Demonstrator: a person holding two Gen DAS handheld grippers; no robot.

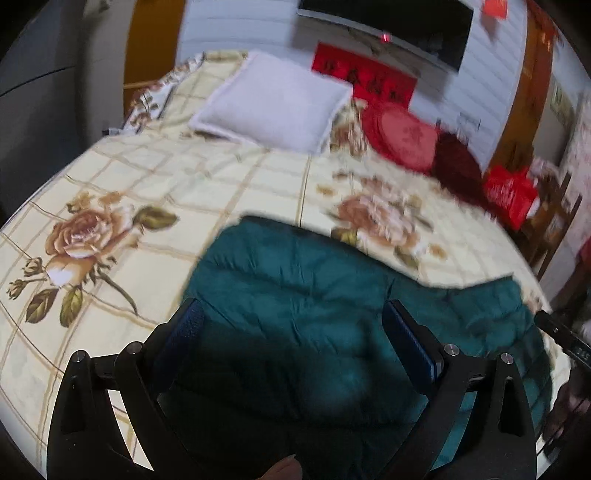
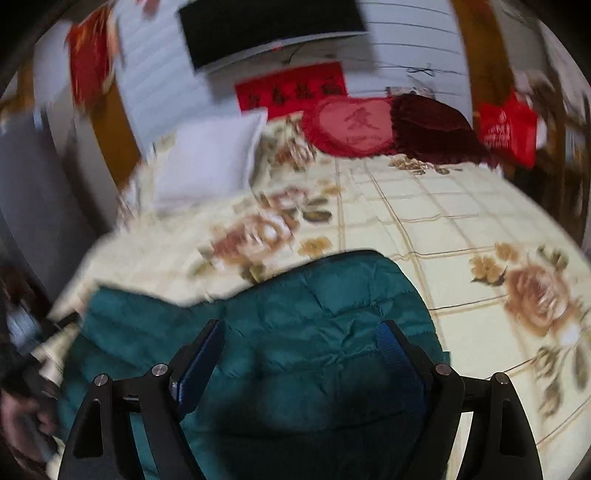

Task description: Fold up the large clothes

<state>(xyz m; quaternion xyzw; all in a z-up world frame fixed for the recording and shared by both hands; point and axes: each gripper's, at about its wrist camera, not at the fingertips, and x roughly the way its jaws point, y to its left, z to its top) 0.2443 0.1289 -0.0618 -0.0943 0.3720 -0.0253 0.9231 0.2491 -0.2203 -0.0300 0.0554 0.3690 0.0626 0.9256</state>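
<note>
Left gripper [image 1: 291, 332]: I see my jaws standing wide apart over the jacket, nothing pinched between the blue pads.
Right gripper [image 2: 301, 349]: I read these jaws as spread too, with only loose fabric showing below them and no grip on it.
Jacket [image 1: 295, 280]: a dark teal padded one, lying folded and flat on the near part of the bed, straight under both of my tools; its far edge is rounded.
Bed [image 1: 147, 192]: covered by a cream sheet with a grid of tan lines and large printed roses on either side of the jacket.
White pillow [image 1: 273, 99]: at the far end of the bed, well apart from the jacket.
Red cushion [image 2: 351, 125]: round with a frilled edge, near the wall, just beside a dark red blanket [image 2: 436, 125].
Red banner [image 2: 291, 92]: on the wall behind the cushion, below a dark screen [image 2: 273, 29].
Sharpness: both views are blurred, so I cannot make out finer detail.
</note>
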